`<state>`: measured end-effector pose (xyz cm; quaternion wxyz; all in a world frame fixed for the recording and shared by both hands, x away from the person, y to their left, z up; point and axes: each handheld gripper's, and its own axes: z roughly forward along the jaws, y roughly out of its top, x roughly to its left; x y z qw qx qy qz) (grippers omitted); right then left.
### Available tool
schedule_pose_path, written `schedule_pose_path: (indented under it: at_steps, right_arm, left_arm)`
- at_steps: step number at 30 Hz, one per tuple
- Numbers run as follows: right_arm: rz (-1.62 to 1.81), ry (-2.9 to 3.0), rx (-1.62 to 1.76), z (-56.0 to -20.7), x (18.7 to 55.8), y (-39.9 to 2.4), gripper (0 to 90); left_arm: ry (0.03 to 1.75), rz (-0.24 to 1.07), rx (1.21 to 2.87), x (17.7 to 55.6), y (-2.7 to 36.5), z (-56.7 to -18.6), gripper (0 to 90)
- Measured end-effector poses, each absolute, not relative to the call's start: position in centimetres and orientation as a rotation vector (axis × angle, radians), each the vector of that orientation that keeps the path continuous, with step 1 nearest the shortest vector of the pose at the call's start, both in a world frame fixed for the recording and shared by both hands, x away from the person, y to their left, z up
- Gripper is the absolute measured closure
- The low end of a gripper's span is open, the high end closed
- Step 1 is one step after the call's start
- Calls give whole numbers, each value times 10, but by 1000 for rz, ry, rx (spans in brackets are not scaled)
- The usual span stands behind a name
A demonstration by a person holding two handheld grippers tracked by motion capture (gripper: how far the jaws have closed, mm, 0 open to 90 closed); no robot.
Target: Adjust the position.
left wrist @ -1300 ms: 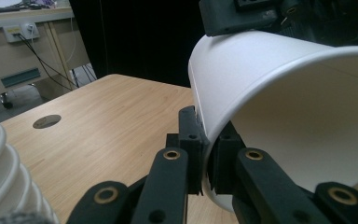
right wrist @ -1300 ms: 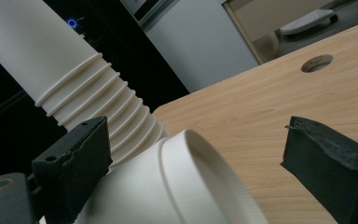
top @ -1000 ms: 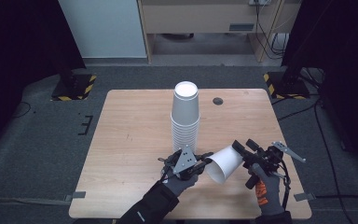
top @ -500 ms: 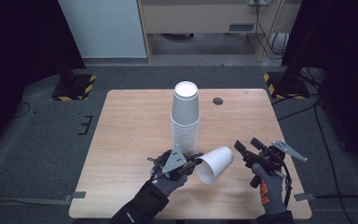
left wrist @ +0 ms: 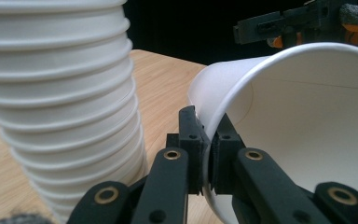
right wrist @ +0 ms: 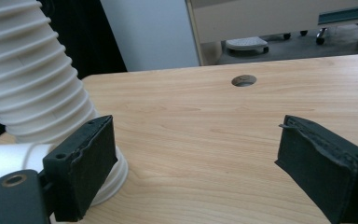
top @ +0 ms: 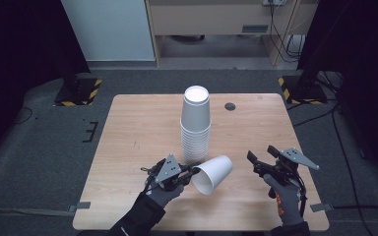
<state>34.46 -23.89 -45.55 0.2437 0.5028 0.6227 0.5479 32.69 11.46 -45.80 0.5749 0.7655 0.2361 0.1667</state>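
A tall stack of upturned white paper cups [top: 196,129] stands at the middle of the wooden table [top: 138,128]. Just in front of it a single white cup [top: 213,172] hangs tilted on its side, mouth toward the near left. My left gripper [top: 193,173] is shut on that cup's rim. In the left gripper view the two pads [left wrist: 191,140] pinch the rim of the cup [left wrist: 307,107], with the stack [left wrist: 60,102] close on the left. To the right of the cup my right gripper [top: 260,152] stands open with nothing between its jaws [right wrist: 196,158].
A small round hole [top: 230,106] sits in the tabletop behind and right of the stack, also seen as the hole [right wrist: 244,80]. Dark floor surrounds the table. A white cabinet [top: 110,29] and a wooden unit stand beyond the far edge.
My left gripper has carried the single cup to the left, away from the right gripper and closer to the stack's base. The right gripper has stayed put.
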Motion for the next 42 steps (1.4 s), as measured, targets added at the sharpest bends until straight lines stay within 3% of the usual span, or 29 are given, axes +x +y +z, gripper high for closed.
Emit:
schedule_pose_path:
  at_steps: [22, 42]
  right_arm:
    - [1350, 1750, 1369, -465, 346, -243, 114]
    - [1335, 1760, 1377, -468, 347, -245, 114]
  left_arm:
    - [641, 355, 1810, 316, 170, -464, 847]
    - [788, 400, 1770, 298, 228, -467, 849]
